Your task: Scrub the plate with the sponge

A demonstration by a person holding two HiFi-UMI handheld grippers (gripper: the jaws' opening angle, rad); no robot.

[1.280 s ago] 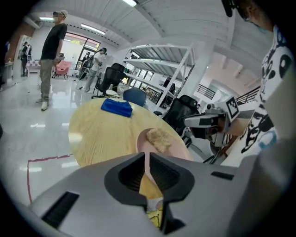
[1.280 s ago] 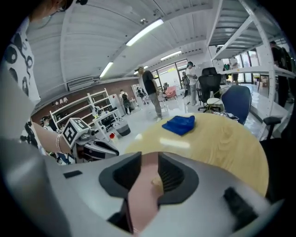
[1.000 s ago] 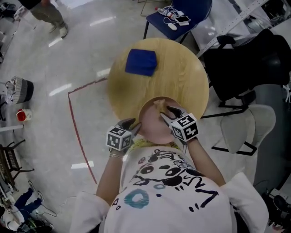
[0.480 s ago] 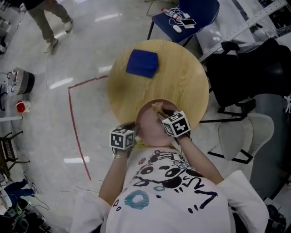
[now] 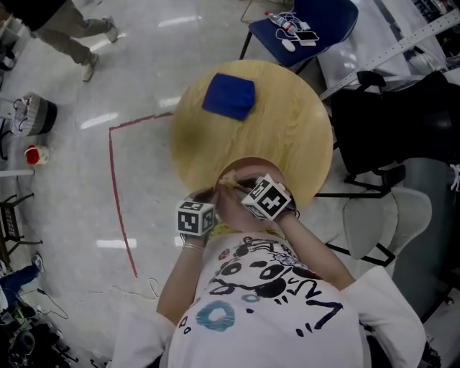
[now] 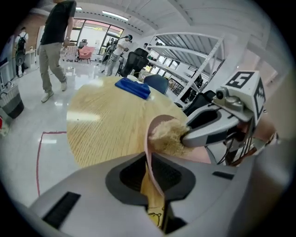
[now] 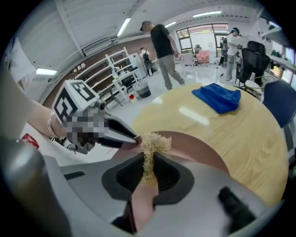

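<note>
A pink plate (image 5: 251, 162) lies at the near edge of a round wooden table (image 5: 287, 129). My left gripper (image 5: 210, 196) has just been closing, and its jaws now pinch the plate's left rim (image 6: 152, 139). In the left gripper view the rim runs edge-on between the left gripper's (image 6: 150, 173) pads. My right gripper (image 5: 234, 184) has also been closing. It is shut on a tan, fibrous sponge (image 7: 155, 141), which sticks out past the right gripper's (image 7: 148, 169) tips onto the plate (image 7: 199, 143) beside the left fingers (image 7: 118, 134). The sponge (image 6: 169, 136) touches the plate's inner face.
A folded blue cloth (image 5: 228, 95) lies at the table's far side. A blue chair (image 5: 302, 21) carrying cables stands beyond it, and black seats (image 5: 388, 115) are to the right. A person (image 5: 65, 29) walks at the far left. Red tape (image 5: 115, 187) marks the floor.
Both grippers stood open a second ago; the left has closed on the plate's rim and the right on the sponge. The right gripper has shifted left across the plate, towards the left gripper.
</note>
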